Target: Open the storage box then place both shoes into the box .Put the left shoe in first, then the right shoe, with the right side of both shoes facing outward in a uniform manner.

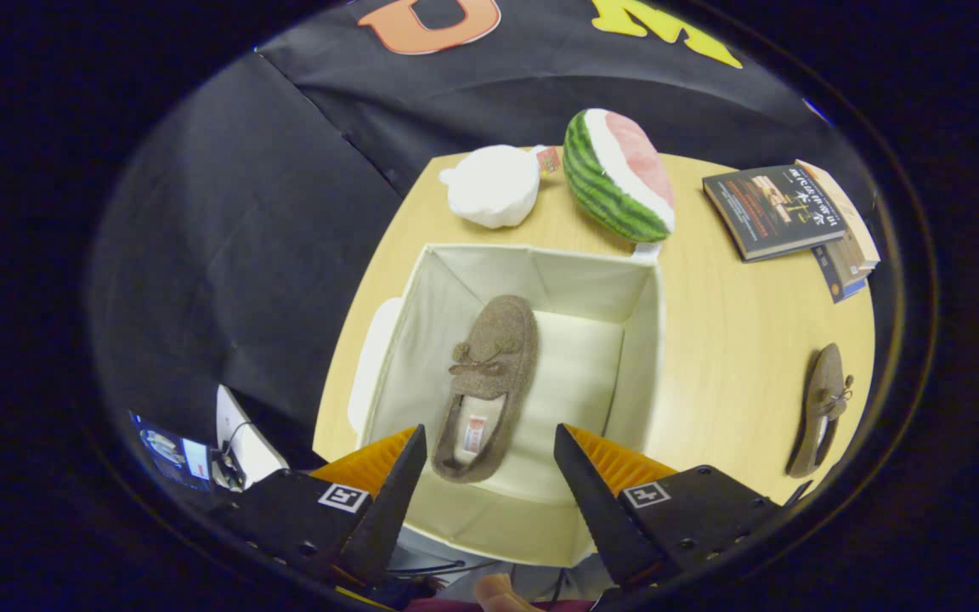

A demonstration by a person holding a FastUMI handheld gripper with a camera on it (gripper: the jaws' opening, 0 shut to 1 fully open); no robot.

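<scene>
Hovering above the open storage box (642,340), tongs (489,442) released, gripping nothing. One brown slipper (489,382) lies on the box floor, just ahead of the fingers. Second slipper (823,408) rests on the table (727,357), right of box, well apart.

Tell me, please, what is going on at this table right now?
A person is holding a pair of tongs above an open storage box on a wooden table. The tongs are open and grip nothing. One brown shoe already lies inside the box, its heel just ahead of the fingers. The second shoe is on the table beside the box, not yet packed. Beyond the box lie a watermelon plush, a white plush and books.
</scene>
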